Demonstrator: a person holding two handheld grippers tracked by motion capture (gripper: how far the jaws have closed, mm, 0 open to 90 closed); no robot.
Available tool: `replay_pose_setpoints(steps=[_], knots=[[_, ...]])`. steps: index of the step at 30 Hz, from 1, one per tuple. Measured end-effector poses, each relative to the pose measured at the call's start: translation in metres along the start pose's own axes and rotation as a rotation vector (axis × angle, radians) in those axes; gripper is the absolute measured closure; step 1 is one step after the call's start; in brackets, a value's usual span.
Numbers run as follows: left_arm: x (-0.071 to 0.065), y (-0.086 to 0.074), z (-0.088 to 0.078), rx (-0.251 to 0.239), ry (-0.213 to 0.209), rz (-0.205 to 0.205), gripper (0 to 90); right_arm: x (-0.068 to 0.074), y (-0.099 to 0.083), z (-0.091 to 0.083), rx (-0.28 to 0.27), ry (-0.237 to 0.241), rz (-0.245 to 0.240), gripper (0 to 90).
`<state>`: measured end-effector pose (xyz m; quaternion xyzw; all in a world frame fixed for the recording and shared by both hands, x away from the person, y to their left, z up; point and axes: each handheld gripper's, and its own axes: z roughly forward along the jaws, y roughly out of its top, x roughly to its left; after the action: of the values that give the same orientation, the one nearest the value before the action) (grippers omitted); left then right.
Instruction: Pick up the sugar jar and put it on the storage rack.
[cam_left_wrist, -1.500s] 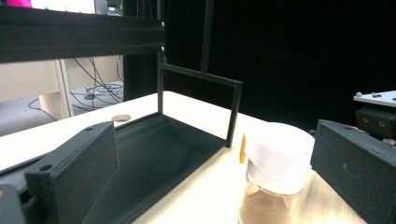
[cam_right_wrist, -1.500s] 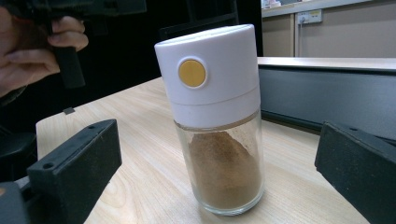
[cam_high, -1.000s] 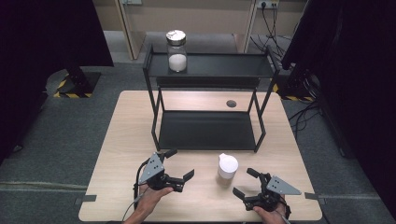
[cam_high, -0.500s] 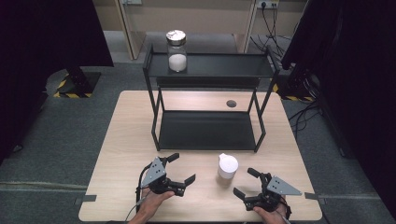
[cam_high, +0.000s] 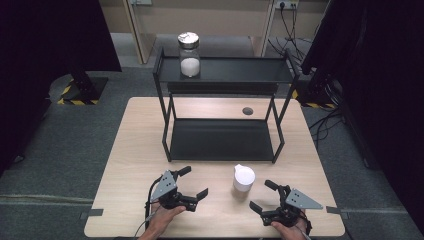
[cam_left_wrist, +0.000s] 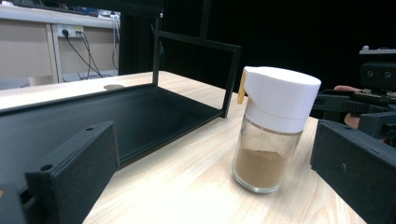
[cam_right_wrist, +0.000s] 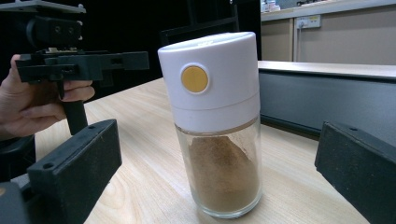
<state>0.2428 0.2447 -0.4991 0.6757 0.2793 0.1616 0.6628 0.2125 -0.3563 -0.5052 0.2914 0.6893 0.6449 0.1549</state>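
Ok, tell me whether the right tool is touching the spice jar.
Apart. In the right gripper view the spice jar stands between the right tool's open jaws with bare table on both sides. The high view likewise shows table between them.

white-capped shaker (cam_high: 244, 177), black rack (cam_high: 222, 137), pale table (cam_high: 135, 150)

Both tools are black frames, each topped with a grey three-cornered plate: there's the left tongs (cam_high: 193, 184), and there's the right tongs (cam_high: 263, 196). A dark cable trails back from the left one along the forearm. Bare forearms here, no sleeves showing. Up close, the jaws are blocky matte-black slabs, each with small round screw holes near its top corner. Across in the right gripper view, the left hand (cam_right_wrist: 32, 100) wraps a black handle under a squared, bolted black body.
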Motion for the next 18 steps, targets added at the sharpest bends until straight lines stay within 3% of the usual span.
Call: replay_pose_setpoints(steps=[18], knots=[[0.0003, -0.0010, -0.0016, -0.007, 0.005, -0.015, 0.8, 0.0010, 0.0001, 0.0006, 0.003, 0.000, 0.003, 0.7]])
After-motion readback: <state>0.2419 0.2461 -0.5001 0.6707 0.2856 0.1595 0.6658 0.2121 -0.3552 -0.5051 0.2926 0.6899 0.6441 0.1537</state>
